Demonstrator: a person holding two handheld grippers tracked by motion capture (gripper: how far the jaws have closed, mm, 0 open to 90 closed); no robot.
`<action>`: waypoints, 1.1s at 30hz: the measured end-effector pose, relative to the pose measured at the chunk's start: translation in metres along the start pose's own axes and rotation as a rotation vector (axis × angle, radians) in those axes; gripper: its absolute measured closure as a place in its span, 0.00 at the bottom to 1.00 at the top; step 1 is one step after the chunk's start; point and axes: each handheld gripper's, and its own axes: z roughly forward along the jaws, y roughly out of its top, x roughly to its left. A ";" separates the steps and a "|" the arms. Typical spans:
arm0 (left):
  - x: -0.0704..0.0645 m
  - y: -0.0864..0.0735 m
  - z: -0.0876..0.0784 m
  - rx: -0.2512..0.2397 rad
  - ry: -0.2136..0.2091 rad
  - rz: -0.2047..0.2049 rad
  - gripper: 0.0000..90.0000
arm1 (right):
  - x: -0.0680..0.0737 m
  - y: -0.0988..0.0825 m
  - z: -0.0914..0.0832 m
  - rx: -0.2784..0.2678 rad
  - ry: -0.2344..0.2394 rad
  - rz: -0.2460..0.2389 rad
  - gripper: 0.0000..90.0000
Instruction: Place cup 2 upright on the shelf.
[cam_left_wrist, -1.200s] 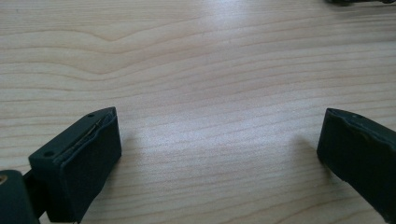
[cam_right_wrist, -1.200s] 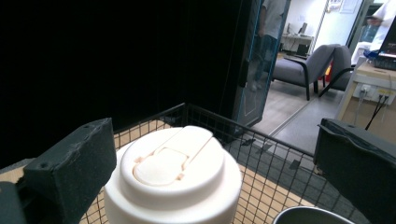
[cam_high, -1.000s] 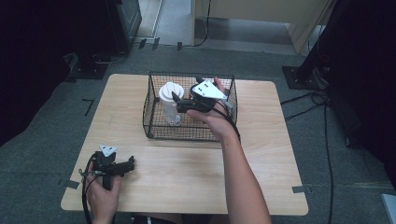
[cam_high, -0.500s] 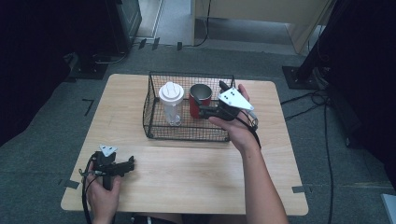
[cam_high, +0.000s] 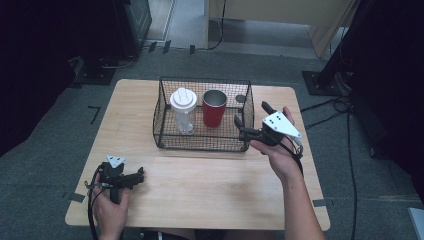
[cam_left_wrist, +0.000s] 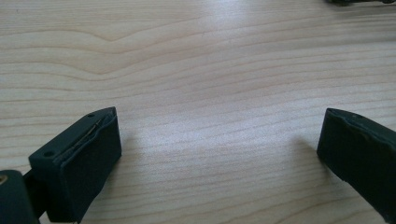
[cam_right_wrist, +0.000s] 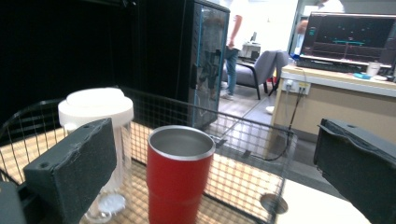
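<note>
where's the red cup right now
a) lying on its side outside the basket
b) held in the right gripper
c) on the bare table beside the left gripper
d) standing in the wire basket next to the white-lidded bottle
d: the red cup stands upright inside the wire basket beside the white-lidded bottle, while the right gripper sits open just outside the basket's right wall with nothing between its jaws.

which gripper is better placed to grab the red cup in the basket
Right. The right gripper hovers open at the wire basket beside the red cup; the left gripper rests far off.
</note>
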 end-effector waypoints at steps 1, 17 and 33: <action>0.000 0.000 0.000 0.000 0.000 0.000 0.00 | -0.002 -0.002 -0.004 -0.001 -0.006 0.002 0.00; 0.000 0.000 0.000 0.001 0.000 0.001 0.00 | -0.026 -0.040 -0.058 0.030 -0.083 0.042 0.00; 0.000 0.000 0.000 -0.001 0.000 0.001 0.00 | -0.046 -0.084 -0.095 0.095 -0.164 0.086 0.00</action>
